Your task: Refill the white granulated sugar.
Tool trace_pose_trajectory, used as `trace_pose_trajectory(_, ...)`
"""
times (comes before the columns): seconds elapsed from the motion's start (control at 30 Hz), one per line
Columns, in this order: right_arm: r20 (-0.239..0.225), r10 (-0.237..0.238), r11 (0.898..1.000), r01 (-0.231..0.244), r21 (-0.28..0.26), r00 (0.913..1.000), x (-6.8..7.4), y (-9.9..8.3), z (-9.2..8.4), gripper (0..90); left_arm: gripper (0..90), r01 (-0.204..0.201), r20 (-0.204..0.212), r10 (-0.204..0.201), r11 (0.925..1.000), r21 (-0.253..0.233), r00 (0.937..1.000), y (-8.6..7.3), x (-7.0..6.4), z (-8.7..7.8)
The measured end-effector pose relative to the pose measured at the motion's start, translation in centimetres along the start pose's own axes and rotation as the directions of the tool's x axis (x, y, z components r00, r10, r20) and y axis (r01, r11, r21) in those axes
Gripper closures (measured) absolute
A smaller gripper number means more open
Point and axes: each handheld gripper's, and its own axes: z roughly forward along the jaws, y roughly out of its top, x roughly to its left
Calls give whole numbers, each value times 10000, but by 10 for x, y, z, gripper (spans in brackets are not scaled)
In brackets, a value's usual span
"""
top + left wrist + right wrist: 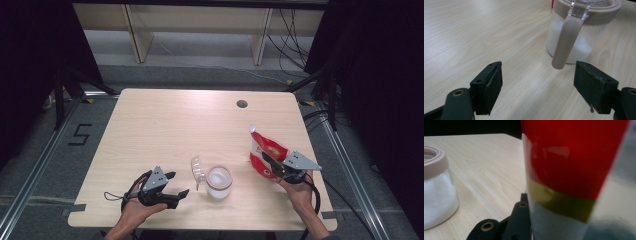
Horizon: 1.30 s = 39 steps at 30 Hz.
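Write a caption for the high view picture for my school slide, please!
A person's right tool grips a red bag beside an open jar of white powder on a wooden table.

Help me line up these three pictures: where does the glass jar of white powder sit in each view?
High view: jar at front centre of the table, lid flipped open.
Left gripper view: jar upper right, beyond the open jaws.
Right gripper view: jar at left edge.
Shared landmark: the red pouch, beside the jar.

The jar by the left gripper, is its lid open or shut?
Open. The jar's clear lid is flipped up at its left side, and the white powder inside shows from above.
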Motion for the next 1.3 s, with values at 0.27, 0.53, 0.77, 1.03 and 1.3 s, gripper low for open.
trace_pose_trajectory(0.27, 96, 227, 9997, -228, 134, 9997, 3, 1, -1, 820, 229, -86, -24, 86, 10000, -6, 10000, 0, 1, -1)
trace_pose_trajectory(0.53, 258, 428, 9990, -431, 109, 9987, 1, 2, -8, 735, 229, -141, -31, 141, 9999, 7, 9999, 0, 1, -1)
trace_pose_trajectory(0.77, 355, 799, 9966, -806, 171, 9962, 0, 3, -13, 639, 229, -168, -23, 168, 9999, -24, 9999, 0, 2, -1)
trace_pose_trajectory(1.03, 486, 1387, 9899, -1400, 238, 9891, 1, 3, -22, 475, 229, -17, -19, 17, 10000, 10, 10000, 0, 0, -1)
trace_pose_trajectory(1.3, 648, 1457, 9879, -1487, 434, 9872, 9, 6, -33, 383, 229, -82, -16, 82, 10000, 27, 10000, 0, 1, -1)
